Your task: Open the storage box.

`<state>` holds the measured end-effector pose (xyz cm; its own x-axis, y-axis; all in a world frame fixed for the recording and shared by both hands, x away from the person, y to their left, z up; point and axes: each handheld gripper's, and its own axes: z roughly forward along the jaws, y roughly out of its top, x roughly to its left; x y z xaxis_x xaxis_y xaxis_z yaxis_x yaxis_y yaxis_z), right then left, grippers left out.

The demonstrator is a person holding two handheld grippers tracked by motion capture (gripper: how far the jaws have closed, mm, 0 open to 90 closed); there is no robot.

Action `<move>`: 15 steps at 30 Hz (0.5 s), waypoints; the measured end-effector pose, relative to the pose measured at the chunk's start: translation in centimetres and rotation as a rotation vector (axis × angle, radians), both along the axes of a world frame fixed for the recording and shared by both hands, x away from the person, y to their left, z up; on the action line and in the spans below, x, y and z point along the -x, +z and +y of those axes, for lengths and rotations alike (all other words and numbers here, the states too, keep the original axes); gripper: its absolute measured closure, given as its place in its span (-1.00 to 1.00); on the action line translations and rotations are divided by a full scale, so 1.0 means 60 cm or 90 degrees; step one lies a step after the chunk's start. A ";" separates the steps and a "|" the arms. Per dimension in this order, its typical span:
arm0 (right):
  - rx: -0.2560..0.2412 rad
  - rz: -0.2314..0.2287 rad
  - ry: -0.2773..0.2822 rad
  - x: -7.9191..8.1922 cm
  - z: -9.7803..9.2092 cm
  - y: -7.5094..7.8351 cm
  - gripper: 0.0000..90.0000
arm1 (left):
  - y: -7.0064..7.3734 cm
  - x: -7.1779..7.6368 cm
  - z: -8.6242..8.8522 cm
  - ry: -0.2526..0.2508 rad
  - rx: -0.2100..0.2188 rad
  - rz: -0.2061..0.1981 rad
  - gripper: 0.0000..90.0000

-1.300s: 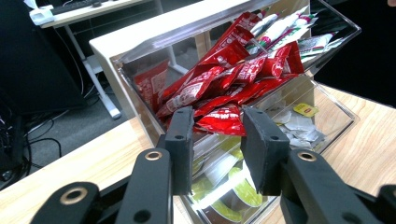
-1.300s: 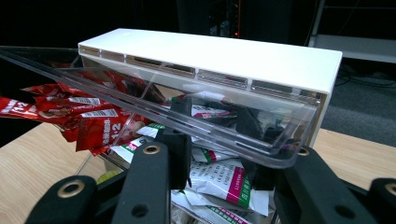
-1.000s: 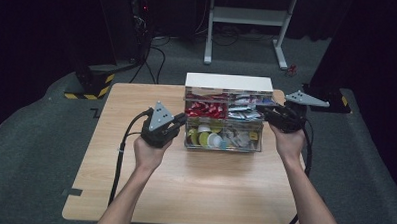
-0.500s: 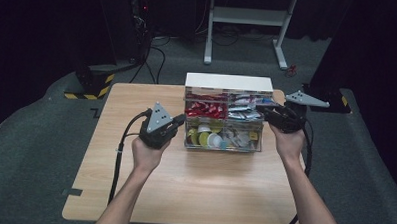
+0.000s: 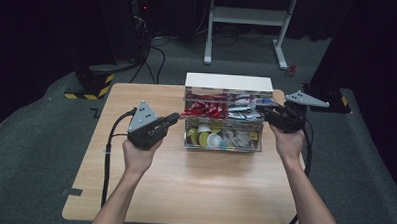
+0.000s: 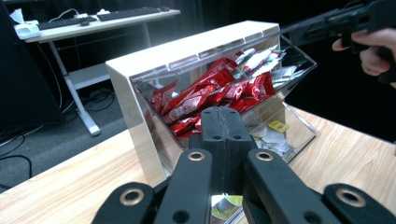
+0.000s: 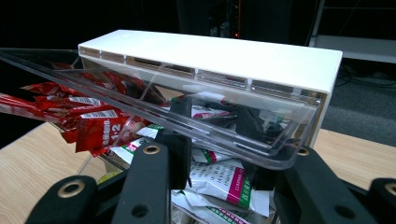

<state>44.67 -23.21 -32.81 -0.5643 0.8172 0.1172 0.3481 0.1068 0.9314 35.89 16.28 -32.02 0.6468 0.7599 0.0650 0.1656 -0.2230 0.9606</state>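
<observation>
High view: left gripper (image 5: 174,117) nearer organizer (image 5: 227,100); right gripper (image 5: 264,110) unchanged.

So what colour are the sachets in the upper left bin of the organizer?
Red, with some white print; the sachets show best in the left gripper view.

Organizer case (image 5: 227,83) white, with clear plastic bins (image 7: 196,126); sachets in upper left bin (image 6: 205,98) red with white print; packets in upper right bin (image 7: 224,179) white with green and magenta; left gripper (image 5: 170,120) and right gripper (image 5: 260,110) black, each topped by a grey plate; table (image 5: 184,186) pale wood grain; floor (image 5: 30,156) grey carpet.
</observation>
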 end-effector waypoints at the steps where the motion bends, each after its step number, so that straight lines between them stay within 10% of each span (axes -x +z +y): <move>1: 0.000 0.000 0.000 0.000 0.000 0.000 0.48 | 0.003 0.004 0.006 0.000 0.011 -0.002 1.00; 15: 0.000 0.000 0.000 0.000 0.000 0.000 0.48 | 0.017 0.041 0.080 0.006 0.080 -0.017 1.00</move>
<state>44.67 -23.21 -32.82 -0.5640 0.8174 0.1171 0.3478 0.1065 0.9315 33.42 21.08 -31.00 0.6391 0.7690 -0.0140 0.1416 -0.0997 0.9849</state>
